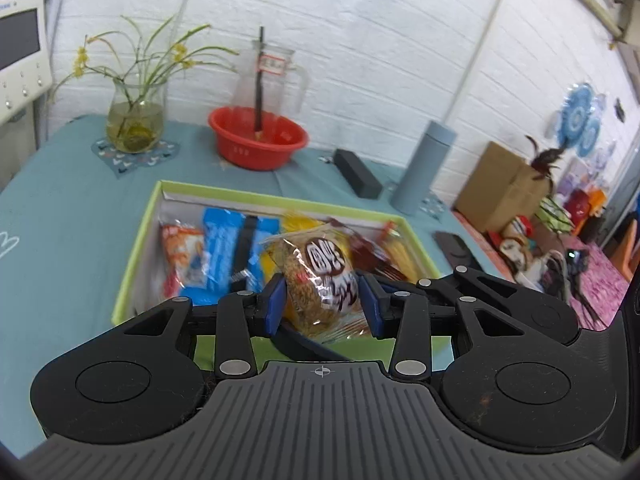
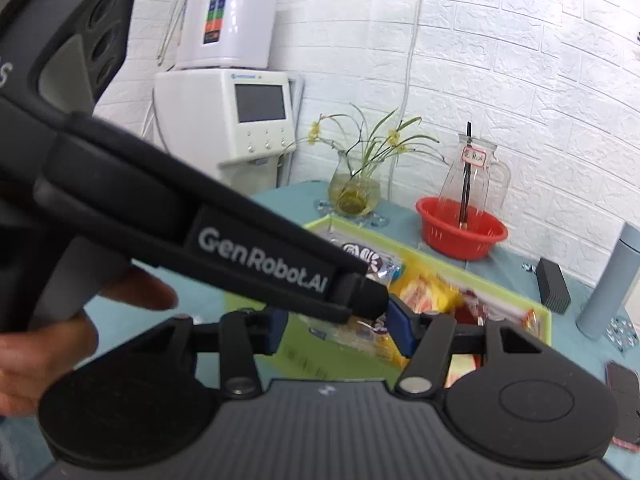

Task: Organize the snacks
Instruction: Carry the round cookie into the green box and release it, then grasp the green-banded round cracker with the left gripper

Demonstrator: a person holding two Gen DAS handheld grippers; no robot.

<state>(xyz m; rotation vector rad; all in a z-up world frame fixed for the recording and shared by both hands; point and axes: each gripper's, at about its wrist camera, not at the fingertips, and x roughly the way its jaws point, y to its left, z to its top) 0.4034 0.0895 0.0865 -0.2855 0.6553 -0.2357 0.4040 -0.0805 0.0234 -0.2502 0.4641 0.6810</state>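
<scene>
The left gripper [image 1: 322, 300] clamps a clear-wrapped crispy snack [image 1: 320, 280] above the green snack box [image 1: 136, 248], seemingly to reposition it, while the right gripper [image 2: 340, 334] pinches another clear-wrapped packet [image 2: 352, 334].

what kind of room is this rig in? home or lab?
Probably a lived-in home room, not a lab. A table with a teal cloth stands against a white brick-pattern wall, with a flower vase and a red basin on it, and a white water dispenser beside it.
</scene>
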